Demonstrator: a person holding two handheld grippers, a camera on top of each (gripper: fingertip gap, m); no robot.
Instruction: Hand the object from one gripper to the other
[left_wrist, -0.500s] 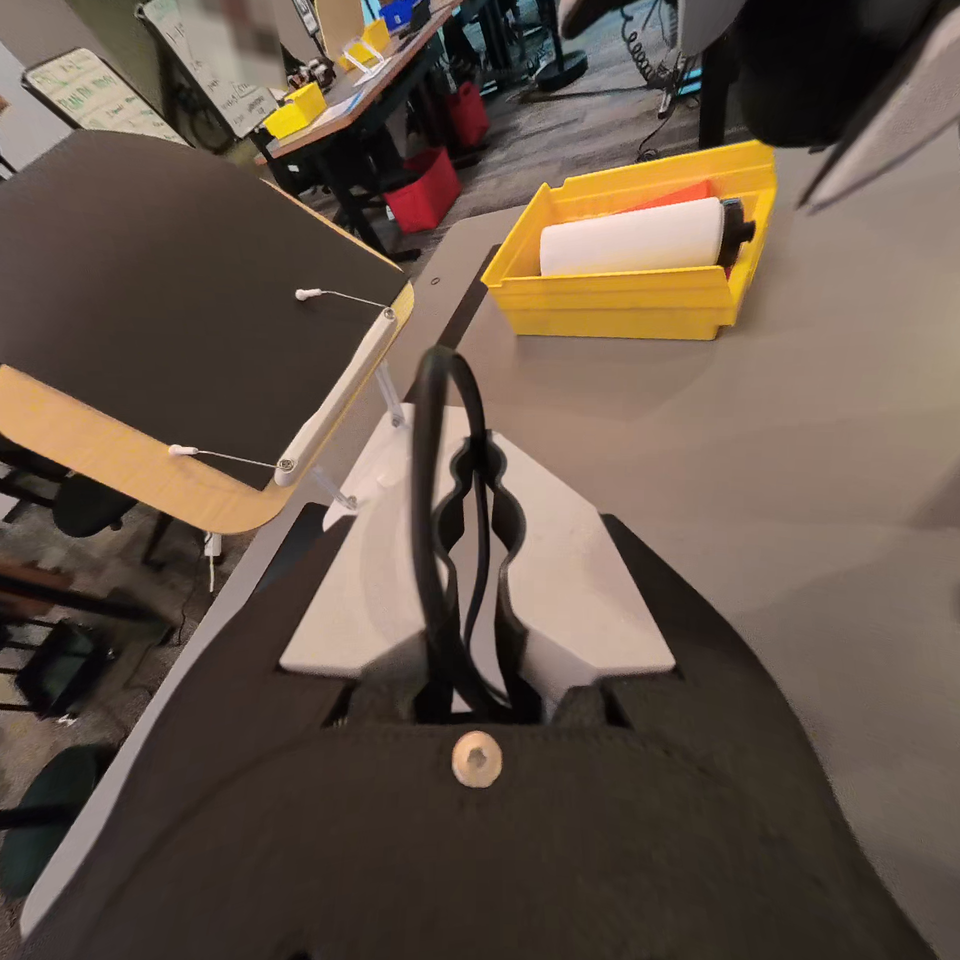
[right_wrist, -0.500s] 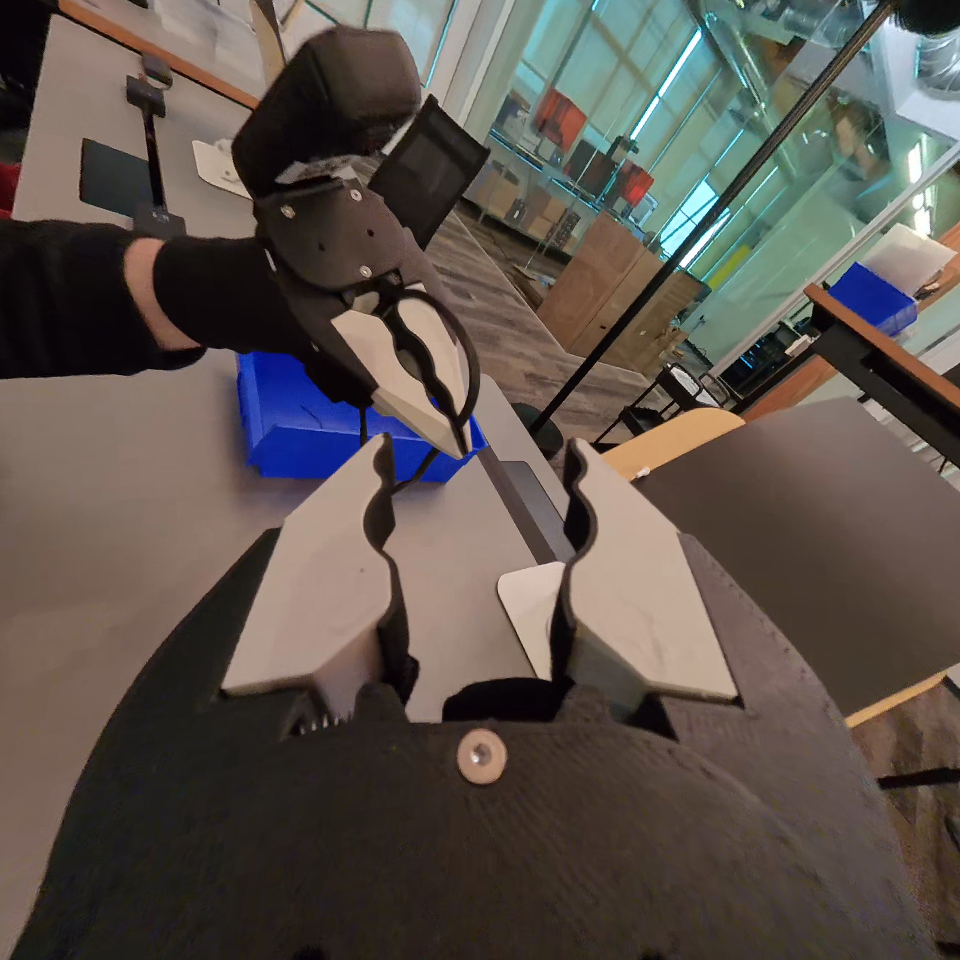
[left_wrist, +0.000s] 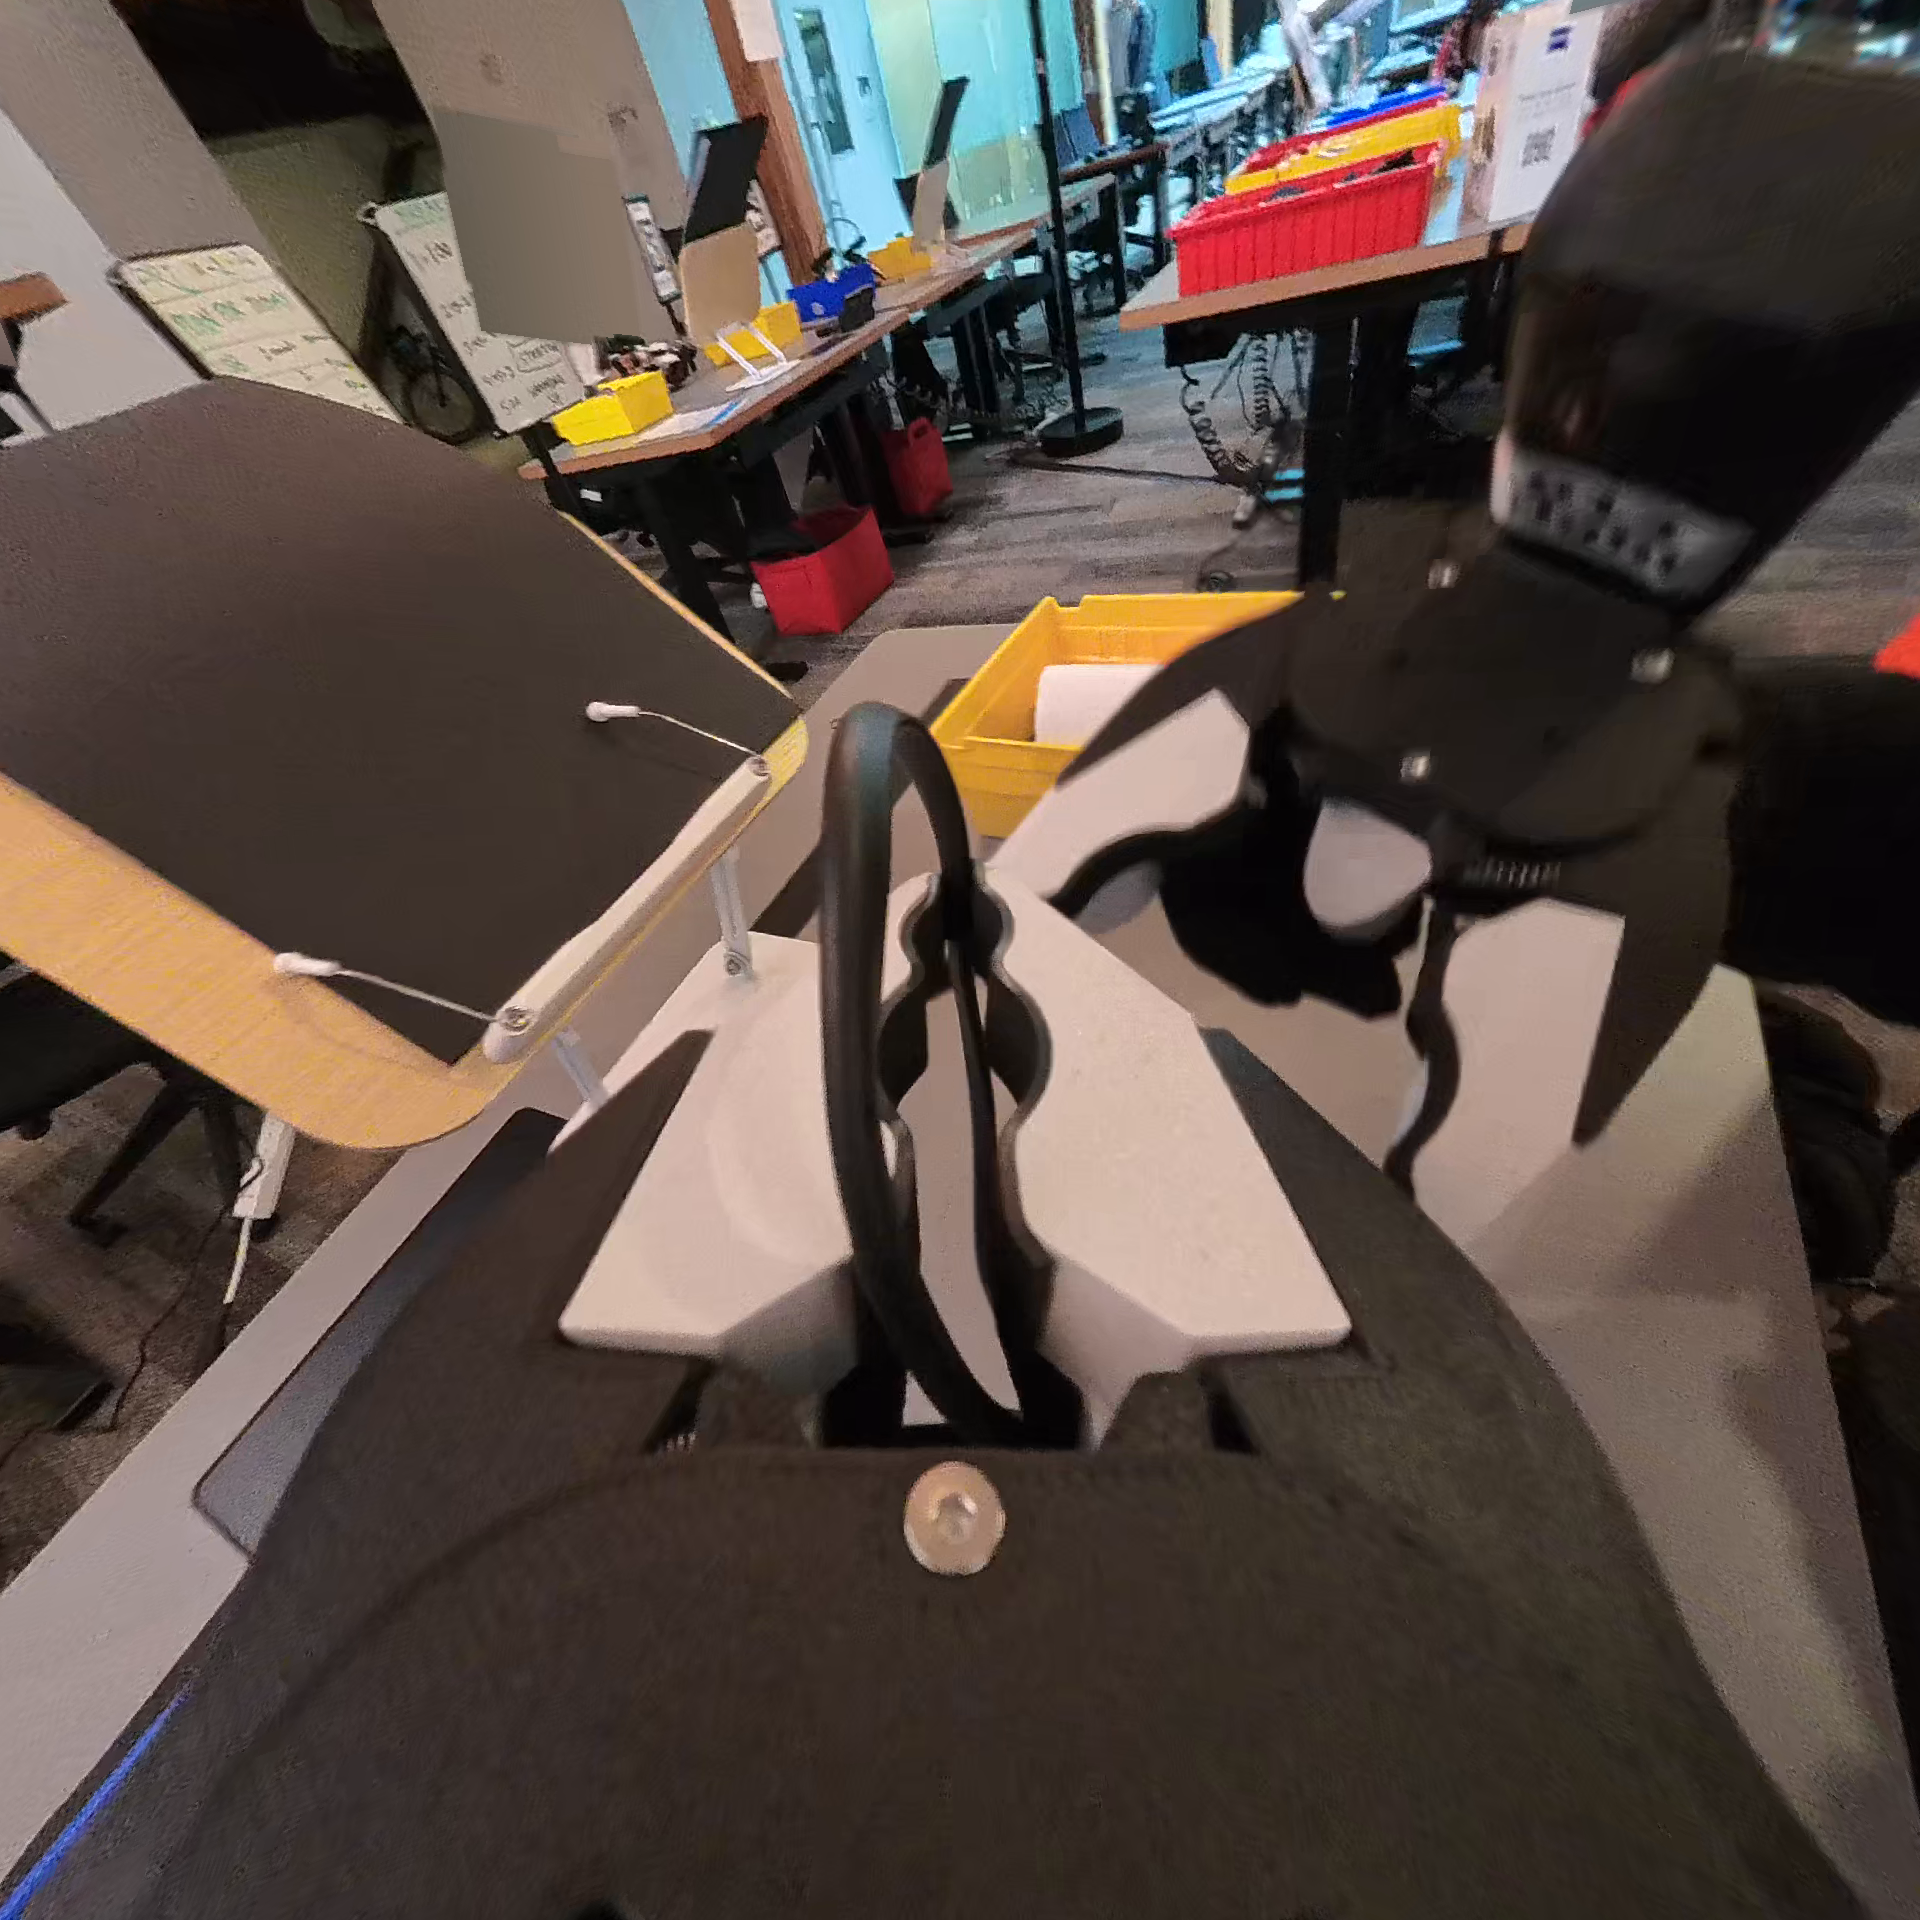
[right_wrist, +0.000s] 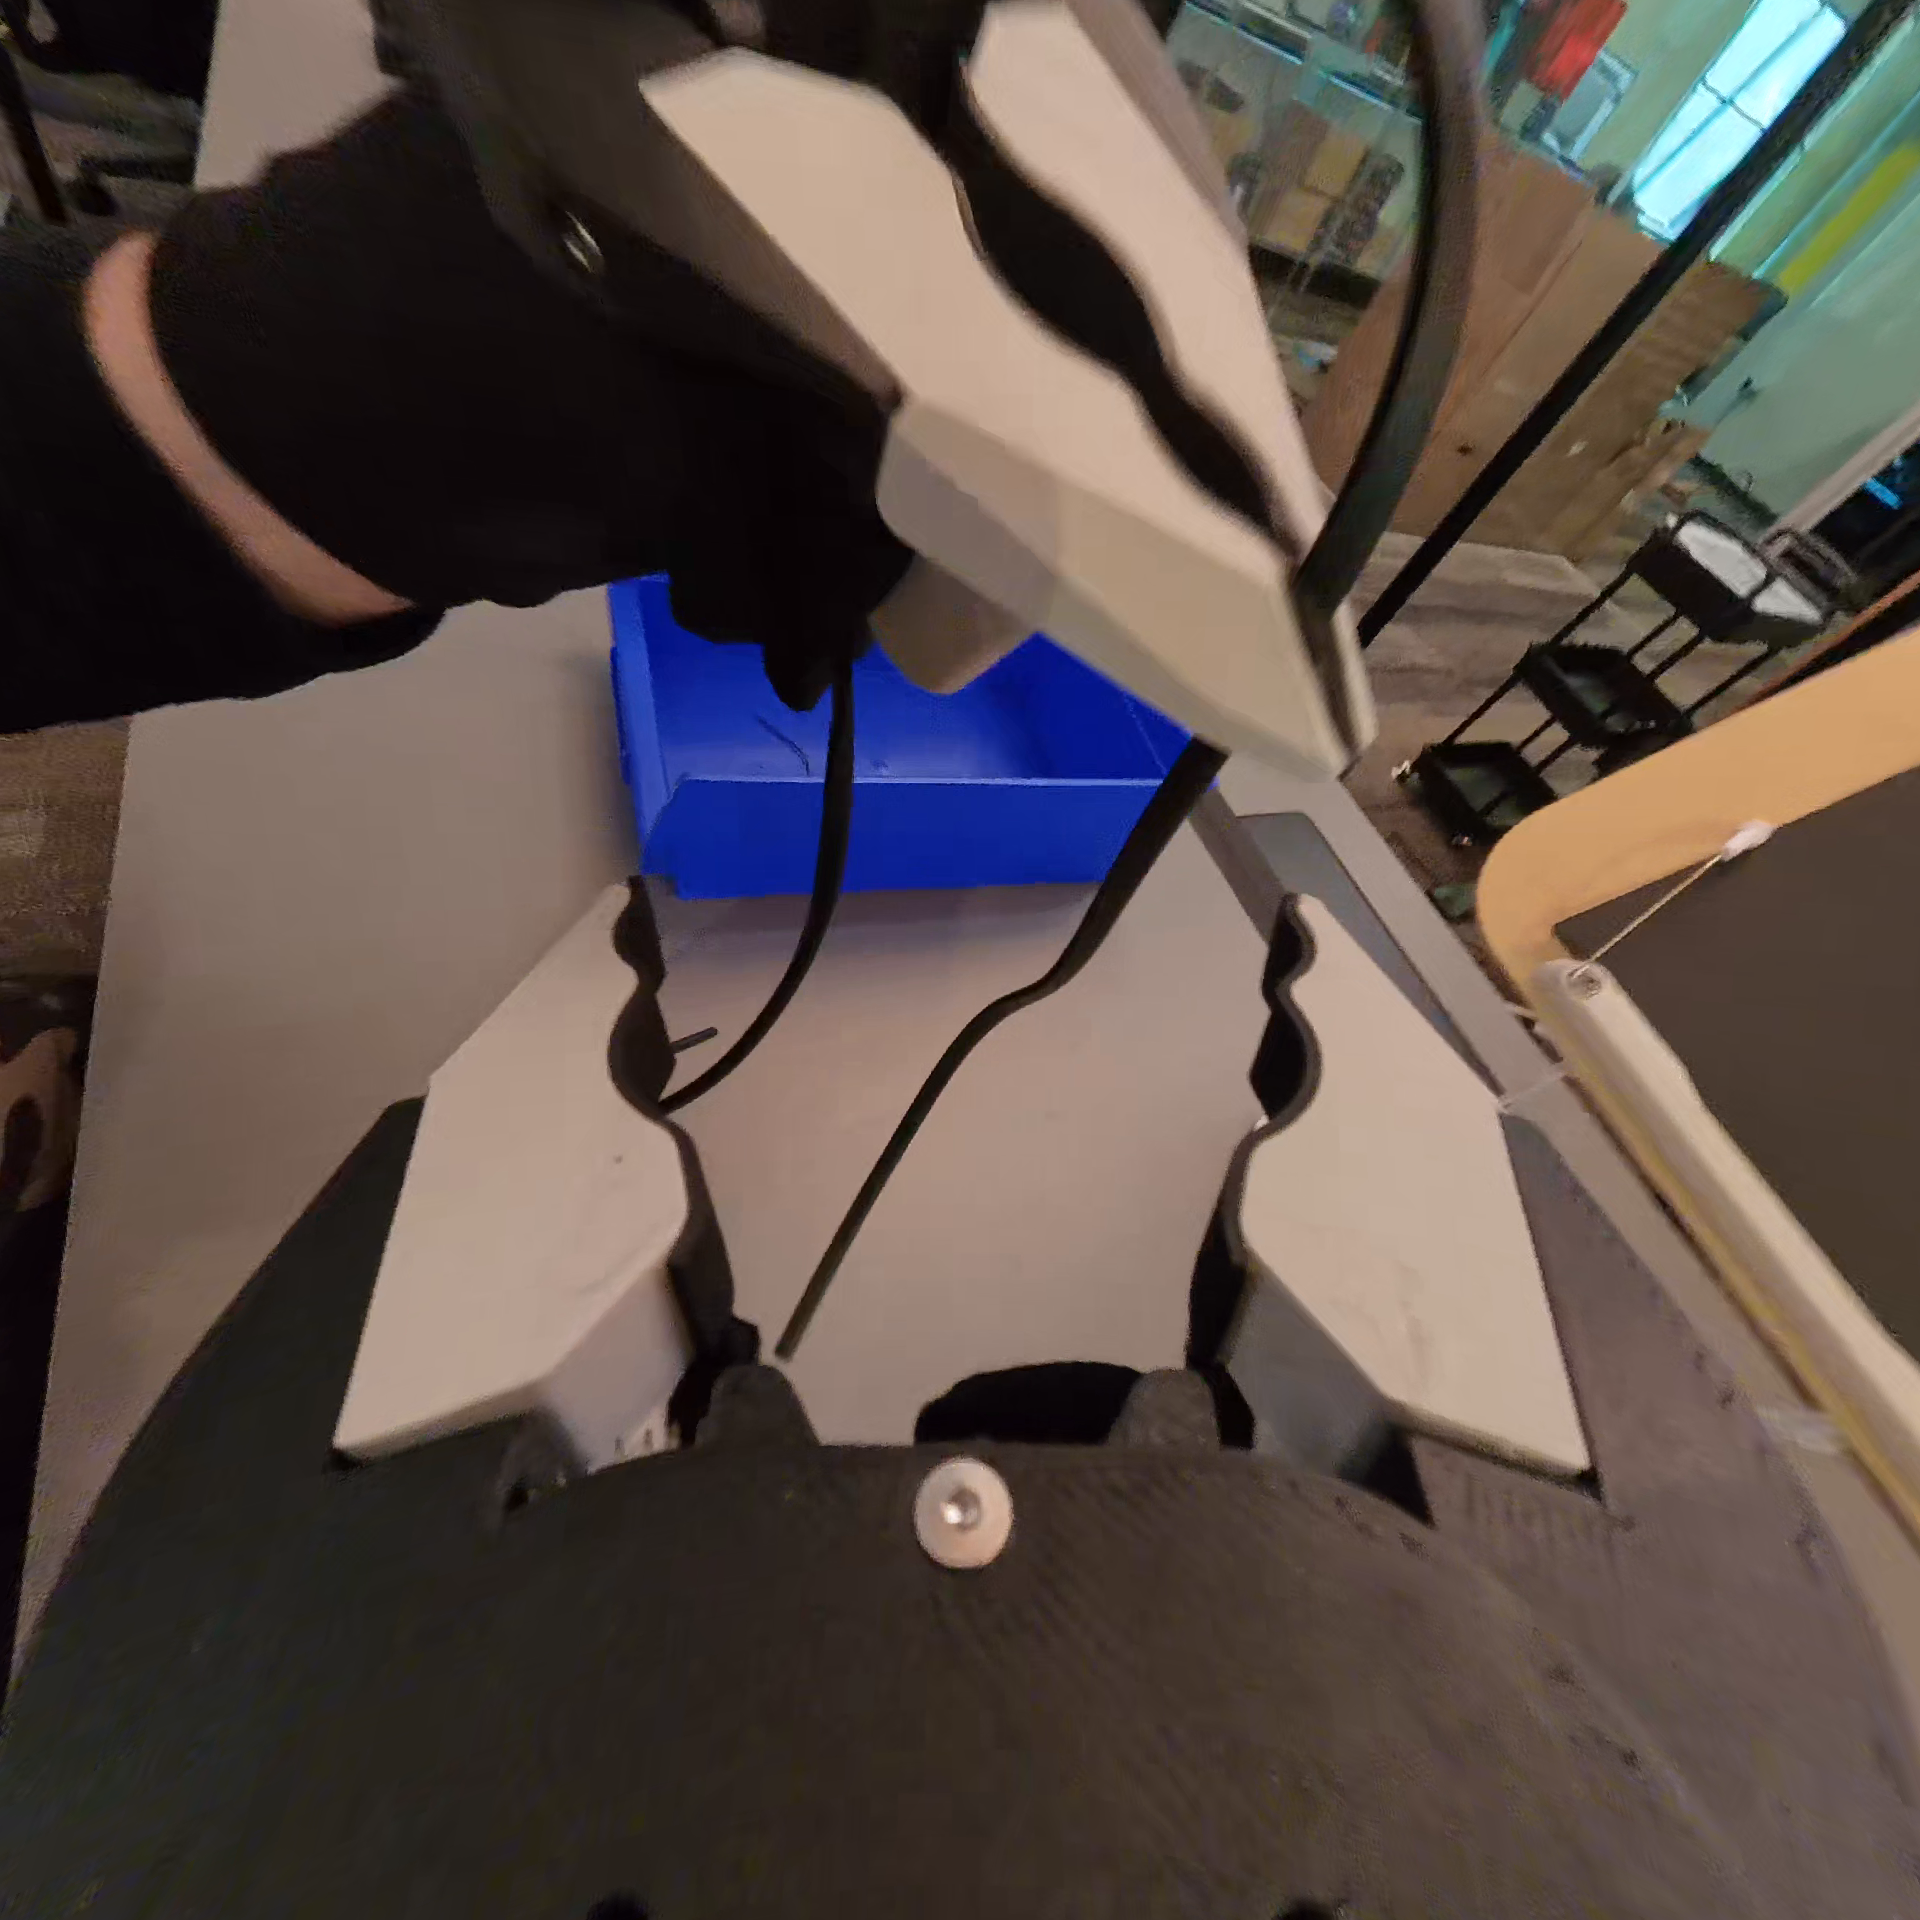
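The grey bench (right_wrist: 312, 935) lay matte and flat under both tools, and everything else is placed from it. On it, behind the tools in the right wrist view, stood a blue bin (right_wrist: 904, 821) of smooth plastic; at its far end in the left wrist view stood a yellow bin (left_wrist: 997, 748) holding a white roll. Above the bench the left tongs (left_wrist: 961, 914), grey wedge fingers with wavy black pads on a rough black printed body, were closed tight on a thin black cable (left_wrist: 862, 935), which arched up in a glossy loop past their tips. In the right wrist view a gloved hand (right_wrist: 468, 416) carried those tongs (right_wrist: 1320, 686) above the blue bin, and the cable (right_wrist: 935, 1091) hung from them in two limp strands down toward the bench. The right tongs (right_wrist: 966, 987) stood wide open and held nothing; one strand ran lengthwise down the gap between the fingers, its free end near the root of the left finger, and the other curved to that finger's pad. The right tongs were thus the nearer taker, and by my judgement closing them would pinch the cable across its length.
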